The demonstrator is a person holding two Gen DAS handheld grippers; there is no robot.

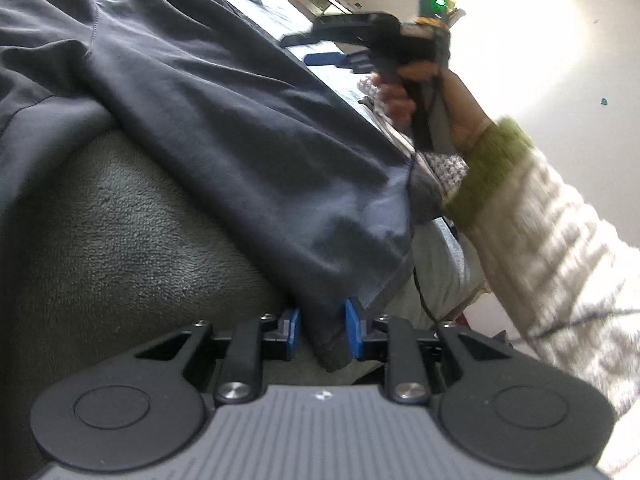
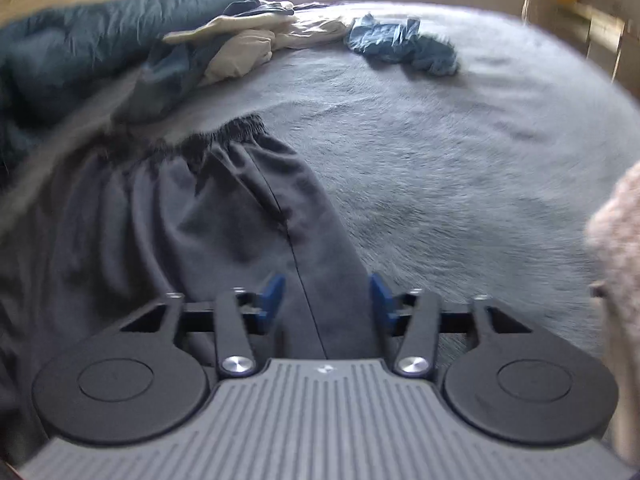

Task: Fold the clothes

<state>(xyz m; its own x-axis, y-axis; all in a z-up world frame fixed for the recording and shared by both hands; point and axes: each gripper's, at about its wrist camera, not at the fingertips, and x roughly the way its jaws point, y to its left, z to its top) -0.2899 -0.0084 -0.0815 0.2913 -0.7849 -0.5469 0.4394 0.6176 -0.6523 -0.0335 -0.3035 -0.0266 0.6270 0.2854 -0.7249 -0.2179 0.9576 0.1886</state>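
Note:
A dark grey garment [image 1: 224, 128] with an elastic waistband [image 2: 224, 136] lies spread on the grey fleece blanket [image 1: 132, 248]. One hem corner of it [image 1: 332, 344] hangs between the blue pads of my left gripper [image 1: 324, 332]. It lies against the right pad and stands clear of the left one, so that gripper is open. My right gripper [image 2: 326, 300] hovers open just above the garment's side seam, with nothing pinched. In the left wrist view the right gripper [image 1: 310, 50] is held up in a hand above the far edge of the garment.
A crumpled blue garment [image 2: 404, 44] and beige clothes [image 2: 248, 40] lie at the far end of the bed, beside a teal duvet [image 2: 80, 48]. A cream knit sleeve with a green cuff [image 1: 540, 220] crosses on the right. The blanket [image 2: 460, 152] stretches to the right.

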